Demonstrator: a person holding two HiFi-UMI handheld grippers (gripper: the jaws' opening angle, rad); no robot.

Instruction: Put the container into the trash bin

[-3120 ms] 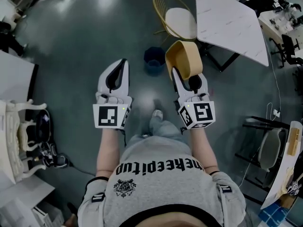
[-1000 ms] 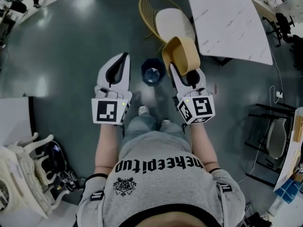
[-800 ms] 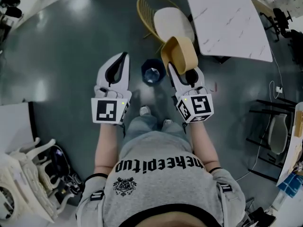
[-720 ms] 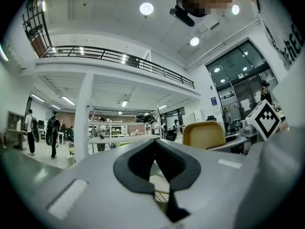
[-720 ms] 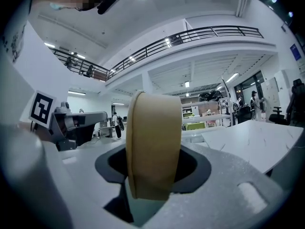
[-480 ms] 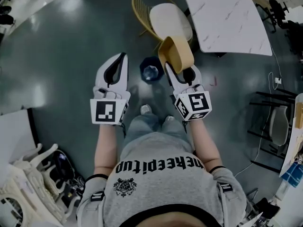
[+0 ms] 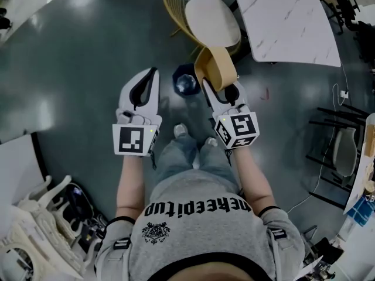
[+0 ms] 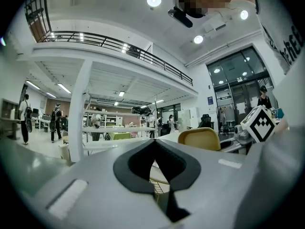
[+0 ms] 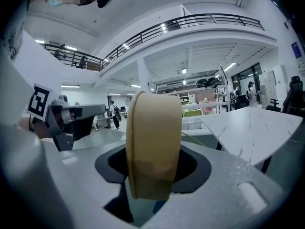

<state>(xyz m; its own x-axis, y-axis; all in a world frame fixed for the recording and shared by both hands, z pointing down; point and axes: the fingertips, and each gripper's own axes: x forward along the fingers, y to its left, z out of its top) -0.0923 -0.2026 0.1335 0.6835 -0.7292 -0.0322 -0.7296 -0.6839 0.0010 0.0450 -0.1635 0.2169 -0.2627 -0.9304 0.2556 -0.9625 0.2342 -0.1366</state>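
I find my right gripper (image 7: 210, 90) clamped on the tan container (image 7: 217, 68) at upper centre, just right of the trash bin (image 7: 185, 82), and my left gripper (image 7: 153, 74) closed and empty; a release here would likely miss the bin onto the floor (image 7: 88, 51).

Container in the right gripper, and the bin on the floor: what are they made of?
The container looks like kraft paper or pulp: tan, matte, no shine. The trash bin may be plastic: dark blue, a glint inside, too small to be sure.
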